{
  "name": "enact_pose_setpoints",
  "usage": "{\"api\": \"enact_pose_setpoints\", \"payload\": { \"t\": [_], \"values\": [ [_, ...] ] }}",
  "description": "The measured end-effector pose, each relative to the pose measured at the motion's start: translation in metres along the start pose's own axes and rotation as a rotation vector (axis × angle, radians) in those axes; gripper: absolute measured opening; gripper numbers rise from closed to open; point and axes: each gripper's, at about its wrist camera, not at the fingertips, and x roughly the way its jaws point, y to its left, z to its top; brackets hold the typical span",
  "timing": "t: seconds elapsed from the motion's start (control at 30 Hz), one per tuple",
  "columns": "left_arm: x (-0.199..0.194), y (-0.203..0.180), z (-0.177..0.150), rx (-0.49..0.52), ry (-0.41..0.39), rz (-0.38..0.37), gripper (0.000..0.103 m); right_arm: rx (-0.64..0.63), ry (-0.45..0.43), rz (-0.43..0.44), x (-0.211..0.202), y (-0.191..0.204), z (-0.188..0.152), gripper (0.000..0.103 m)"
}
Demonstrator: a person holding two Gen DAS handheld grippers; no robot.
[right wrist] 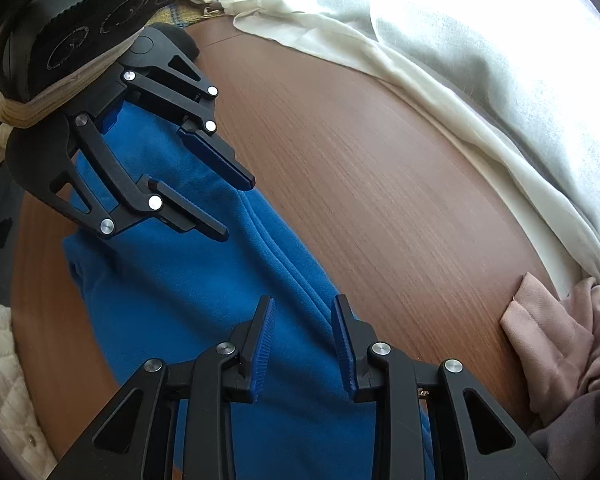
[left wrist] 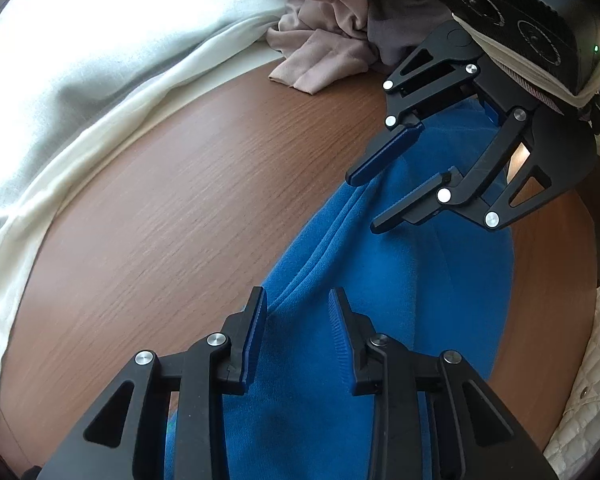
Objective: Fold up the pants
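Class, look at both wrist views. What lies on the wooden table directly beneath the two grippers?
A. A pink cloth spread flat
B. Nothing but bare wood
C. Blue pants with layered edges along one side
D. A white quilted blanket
C: the blue pants lie under both the left gripper and the right gripper, while the pink cloth sits bunched at the table edge.

Soft cloth lay on smooth wood, under matt plastic tools.

The bright blue fleece pants point(left wrist: 380, 280) looked napped and matt; the reddish-brown wood-grain table point(left wrist: 160, 208) had a faint sheen; the black matt plastic grippers point(right wrist: 303, 312) carried ribbed blue pads and shiny metal rivets; the cream curtain point(right wrist: 440, 80) looked loosely woven; the dusty-pink garment point(left wrist: 324, 52) looked smooth.
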Motion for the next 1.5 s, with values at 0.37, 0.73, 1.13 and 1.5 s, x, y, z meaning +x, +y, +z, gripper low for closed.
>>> {"api": "enact_pose_setpoints", "payload": {
  "t": [0.37, 0.73, 1.13, 1.5],
  "values": [
    [0.011, 0.000, -0.004, 0.003, 0.010, -0.009, 0.011, 0.036, 0.029, 0.004, 0.010, -0.017, 0.004, 0.021],
    [-0.021, -0.013, -0.007, 0.001, -0.077, 0.066, 0.008, -0.017, -0.025, -0.065, -0.015, 0.001, 0.000, 0.009],
    [0.003, 0.012, 0.004, -0.047, -0.036, 0.088, 0.008, -0.006, -0.008, -0.116, -0.014, -0.012, 0.013, 0.009],
    [0.018, 0.017, 0.008, -0.050, -0.014, 0.093, 0.013, 0.026, 0.003, -0.114, -0.002, -0.019, 0.007, 0.012]
  ]
}}
